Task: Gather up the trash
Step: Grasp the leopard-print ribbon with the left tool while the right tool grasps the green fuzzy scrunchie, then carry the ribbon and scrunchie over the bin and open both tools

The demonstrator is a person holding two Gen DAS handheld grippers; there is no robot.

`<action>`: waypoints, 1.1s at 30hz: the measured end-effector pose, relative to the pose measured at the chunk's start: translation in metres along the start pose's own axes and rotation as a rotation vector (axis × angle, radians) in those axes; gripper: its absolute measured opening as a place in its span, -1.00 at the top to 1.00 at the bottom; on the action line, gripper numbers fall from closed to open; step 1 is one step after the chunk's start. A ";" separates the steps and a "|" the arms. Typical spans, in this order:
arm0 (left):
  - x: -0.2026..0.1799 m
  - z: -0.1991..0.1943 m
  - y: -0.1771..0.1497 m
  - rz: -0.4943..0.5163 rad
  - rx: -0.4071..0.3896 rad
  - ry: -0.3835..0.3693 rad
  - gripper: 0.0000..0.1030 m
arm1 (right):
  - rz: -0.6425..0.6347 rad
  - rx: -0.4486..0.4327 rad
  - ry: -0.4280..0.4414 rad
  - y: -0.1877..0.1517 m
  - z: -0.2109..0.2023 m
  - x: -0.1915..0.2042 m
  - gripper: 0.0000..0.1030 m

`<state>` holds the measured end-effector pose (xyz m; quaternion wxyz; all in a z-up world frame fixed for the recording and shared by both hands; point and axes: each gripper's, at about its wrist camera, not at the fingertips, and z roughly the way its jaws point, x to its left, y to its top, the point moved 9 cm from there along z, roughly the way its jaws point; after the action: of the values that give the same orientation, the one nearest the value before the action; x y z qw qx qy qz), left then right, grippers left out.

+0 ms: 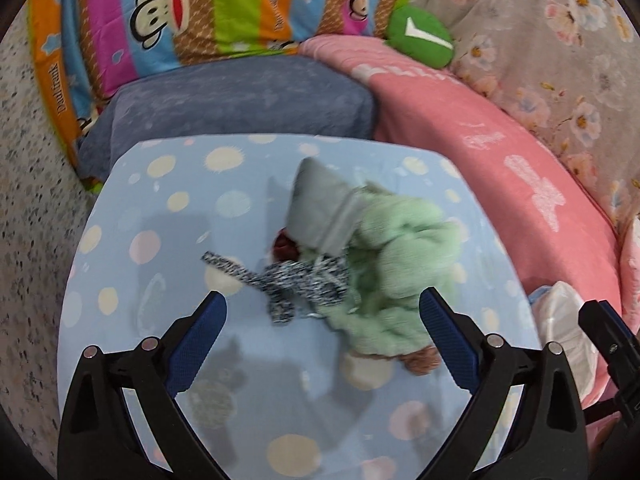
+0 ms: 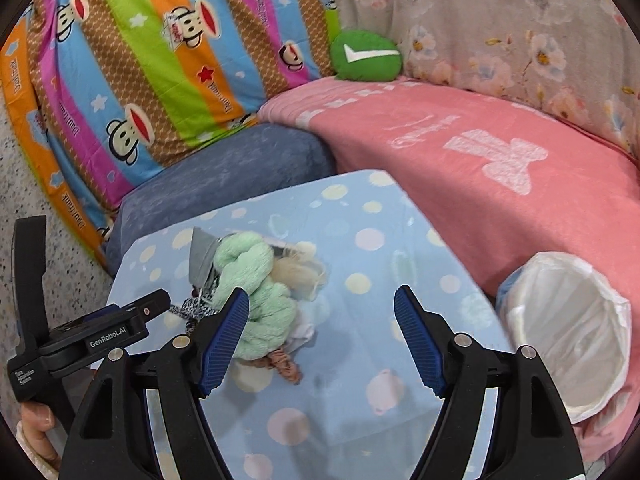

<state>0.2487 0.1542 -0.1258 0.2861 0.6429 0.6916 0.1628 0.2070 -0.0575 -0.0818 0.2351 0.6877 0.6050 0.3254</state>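
A pile of scraps lies on the blue dotted table (image 1: pixel 168 248): mint-green fuzzy yarn (image 1: pixel 396 256), a grey cloth piece (image 1: pixel 320 204), a black-and-white speckled strip (image 1: pixel 280 280), a dark red bit (image 1: pixel 284 246) and a brown bit (image 1: pixel 420 360). My left gripper (image 1: pixel 322 316) is open and empty, just in front of the pile. In the right wrist view the green yarn (image 2: pixel 260 292), grey piece (image 2: pixel 202 256), cream tuft (image 2: pixel 296 270) and brown bit (image 2: pixel 286 364) lie left of my open, empty right gripper (image 2: pixel 322 312). A white-lined trash bin (image 2: pixel 568 332) stands at the right; it also shows in the left wrist view (image 1: pixel 564 332).
A pink blanket (image 2: pixel 480 152) covers the couch behind and right of the table. A blue cushion (image 2: pixel 224 168), a striped monkey-print quilt (image 2: pixel 140 60) and a green checkmark pillow (image 2: pixel 366 56) lie behind. Speckled floor (image 1: pixel 28 220) is at the left. The left gripper body (image 2: pixel 88 332) shows at left.
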 end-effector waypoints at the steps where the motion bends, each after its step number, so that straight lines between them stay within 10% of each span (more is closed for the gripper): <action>1: 0.005 0.005 -0.001 -0.002 0.009 0.002 -0.80 | 0.002 0.012 0.009 -0.003 0.009 0.005 -0.40; 9: 0.035 0.056 -0.017 -0.021 0.108 -0.018 -0.60 | 0.007 0.082 0.026 -0.020 0.062 0.027 -0.40; 19: 0.034 0.093 -0.026 -0.060 0.195 -0.125 0.38 | -0.001 0.162 0.051 -0.035 0.108 0.044 -0.36; 26: 0.025 0.083 -0.026 -0.029 0.189 -0.169 0.86 | -0.016 0.217 0.062 -0.047 0.121 0.050 0.72; 33: 0.009 0.047 -0.011 -0.006 0.121 -0.185 0.88 | -0.008 0.133 0.111 -0.020 0.085 0.056 0.84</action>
<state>0.2682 0.1554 -0.1703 0.3100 0.6691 0.6728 0.0600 0.2587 0.0068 -0.1440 0.1564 0.6803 0.6401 0.3211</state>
